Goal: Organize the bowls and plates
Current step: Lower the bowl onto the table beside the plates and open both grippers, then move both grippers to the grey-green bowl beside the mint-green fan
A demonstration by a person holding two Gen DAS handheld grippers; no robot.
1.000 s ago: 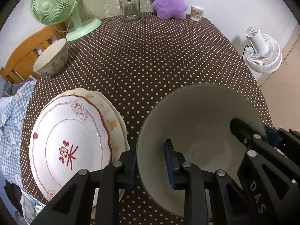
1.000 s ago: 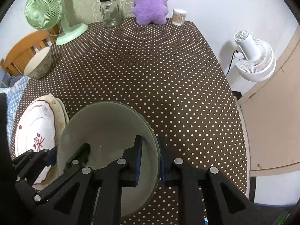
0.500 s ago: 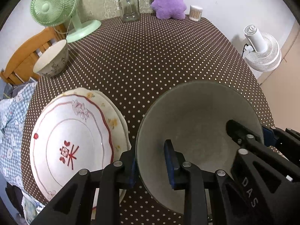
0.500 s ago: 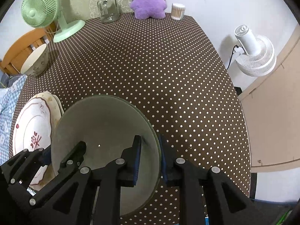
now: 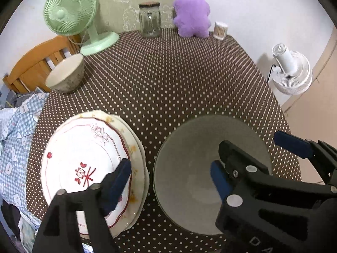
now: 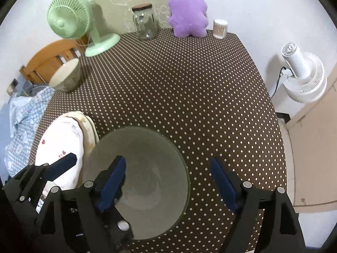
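Your left gripper [image 5: 170, 174] and right gripper [image 6: 168, 170] are opening, jaws wide, pads clear of the grey bowl [image 5: 210, 175] on the table between them. 2 plates [image 5: 88, 168] sit stacked beside it; 1 patterned bowl [image 5: 65, 77], far ahead, remains.

you had a wide bare stretch of brown white-dotted tablecloth [image 6: 179, 80] through the middle, open to any pass. near you the big grey-green ceramic bowl [image 5: 195, 175] sat just beside the stack of white flower-printed plates [image 5: 84, 164], with only a thin gap between. your left gripper [image 5: 170, 175] straddled the bowl's left rim and your right gripper [image 6: 167, 179] its right rim, jaws opening, pads clear of it. a beige patterned bowl [image 5: 66, 78] blocked the left edge. the far edge was lined by a green desk fan [image 6: 84, 27], a glass jar [image 6: 145, 22], a purple plush toy [image 6: 187, 19] and a small cotton-swab tub [image 6: 220, 28].
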